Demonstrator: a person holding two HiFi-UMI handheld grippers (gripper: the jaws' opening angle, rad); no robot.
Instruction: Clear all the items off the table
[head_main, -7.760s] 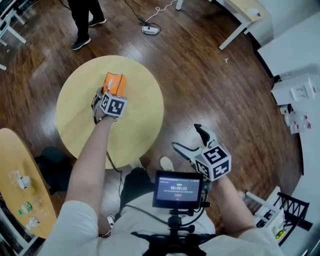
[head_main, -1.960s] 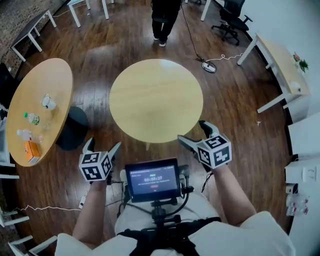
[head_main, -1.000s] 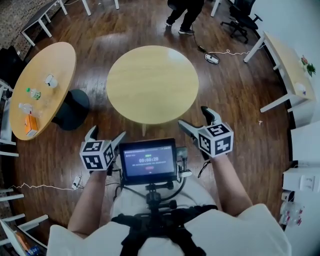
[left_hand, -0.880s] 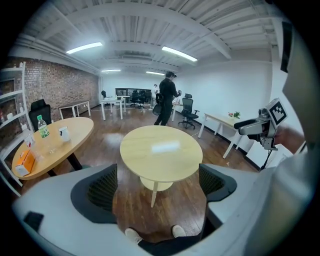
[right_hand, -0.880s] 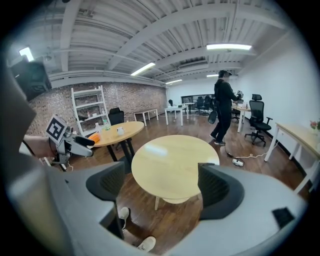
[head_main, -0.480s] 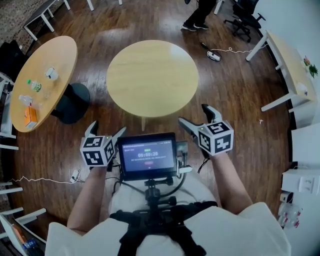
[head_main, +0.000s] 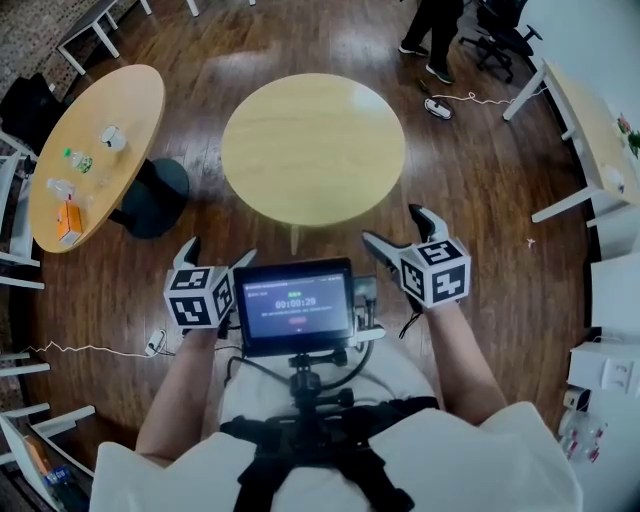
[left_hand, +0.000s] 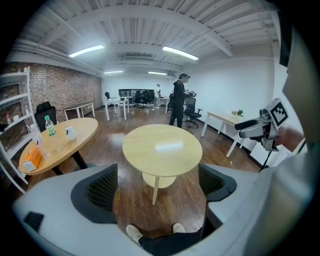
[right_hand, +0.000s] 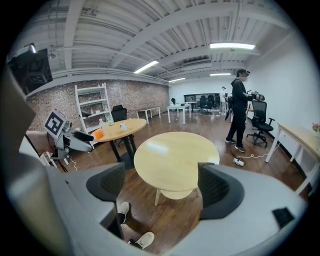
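Holding both grippers low, flanking chest-mounted screen (head_main: 295, 303), lower centre of head view. Left gripper (head_main: 217, 252): jaws spread, pinching nothing. Right gripper (head_main: 392, 226): jaws spread, likewise. Round worktop (head_main: 313, 147) ahead, frame centre. Orange carton (head_main: 70, 222), green-capped bottle (head_main: 75, 158), cup (head_main: 112, 137) on oval worktop (head_main: 130, 95), upper left. Person (head_main: 432, 35) standing at top edge.

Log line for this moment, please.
round table: bare | left gripper: open, empty | right gripper: open, empty | orange box: on side table
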